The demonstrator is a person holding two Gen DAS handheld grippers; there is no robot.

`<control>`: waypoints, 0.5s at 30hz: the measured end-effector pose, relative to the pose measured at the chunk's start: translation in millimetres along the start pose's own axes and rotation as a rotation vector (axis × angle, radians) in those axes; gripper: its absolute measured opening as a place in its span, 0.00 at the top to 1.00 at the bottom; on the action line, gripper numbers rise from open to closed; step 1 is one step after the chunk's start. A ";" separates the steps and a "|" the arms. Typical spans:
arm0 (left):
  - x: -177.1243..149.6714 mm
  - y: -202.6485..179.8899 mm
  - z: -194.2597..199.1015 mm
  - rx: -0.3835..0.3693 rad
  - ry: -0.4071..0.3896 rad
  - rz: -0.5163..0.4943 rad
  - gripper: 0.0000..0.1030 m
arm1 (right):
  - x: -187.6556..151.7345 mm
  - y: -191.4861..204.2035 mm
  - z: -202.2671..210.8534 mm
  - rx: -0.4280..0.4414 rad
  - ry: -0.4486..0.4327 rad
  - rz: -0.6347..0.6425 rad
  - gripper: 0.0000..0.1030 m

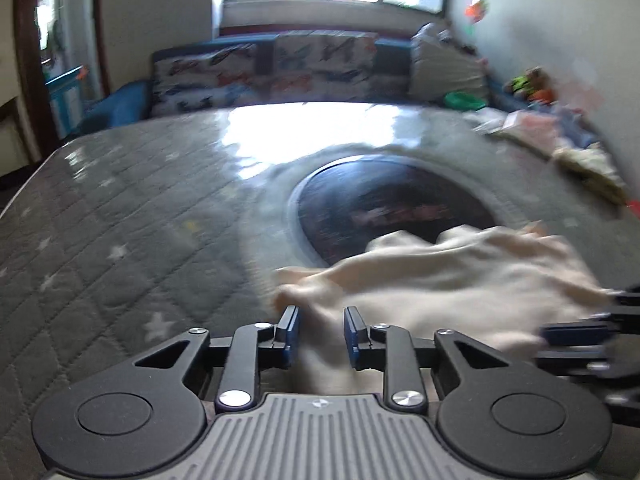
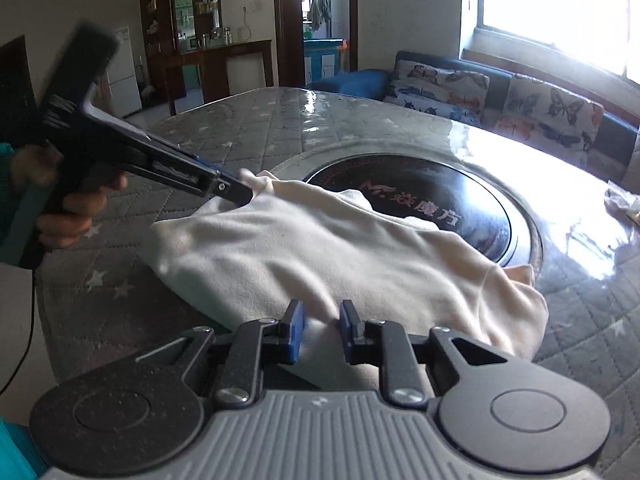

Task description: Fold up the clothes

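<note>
Cream garment (image 2: 304, 252) lies bunched on the quilted table (image 2: 248, 124), overlapping the dark round plate (image 2: 472, 200) at its 7 o'clock edge. Left gripper (image 2: 244, 190) and right gripper (image 2: 322, 330) each pinch an edge; lift evenly, keeping the cloth taut.
</note>
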State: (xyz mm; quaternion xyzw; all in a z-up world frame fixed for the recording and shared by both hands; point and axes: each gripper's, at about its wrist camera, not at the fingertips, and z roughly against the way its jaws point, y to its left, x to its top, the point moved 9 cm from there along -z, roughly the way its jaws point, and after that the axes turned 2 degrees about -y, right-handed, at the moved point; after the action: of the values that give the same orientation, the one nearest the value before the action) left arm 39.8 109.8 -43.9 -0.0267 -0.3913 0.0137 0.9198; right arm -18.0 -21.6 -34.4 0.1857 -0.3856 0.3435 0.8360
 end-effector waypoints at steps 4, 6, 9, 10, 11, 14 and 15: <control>2.0 11.8 0.3 -0.013 -0.002 0.057 0.74 | 6.9 -13.0 13.0 -0.003 -0.022 -0.036 0.81; 5.7 9.2 3.7 -0.001 -0.021 0.043 0.74 | 10.4 -23.2 15.5 -0.024 -0.033 -0.053 0.81; 10.4 4.0 3.6 0.011 -0.036 0.019 0.74 | 14.9 -54.7 12.1 -0.104 -0.039 -0.095 0.80; 10.8 3.1 -0.3 0.029 -0.031 -0.002 0.74 | 15.0 -65.8 9.5 -0.129 -0.039 -0.112 0.80; 10.0 3.4 -5.9 0.049 -0.020 -0.018 0.74 | 14.9 -76.3 7.0 -0.152 -0.038 -0.128 0.80; 10.4 6.7 -11.9 0.050 -0.008 -0.006 0.72 | 8.6 -106.0 -2.8 -0.199 -0.009 -0.196 0.80; 11.5 7.9 -10.7 0.053 -0.010 -0.004 0.72 | 7.3 -111.1 -3.7 -0.201 -0.005 -0.209 0.79</control>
State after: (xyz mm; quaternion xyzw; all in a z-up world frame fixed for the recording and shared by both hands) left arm 55.5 117.9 -43.6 -0.0016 -0.3956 0.0221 0.9182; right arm 67.1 -93.6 -36.1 0.1411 -0.3989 0.2137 0.8805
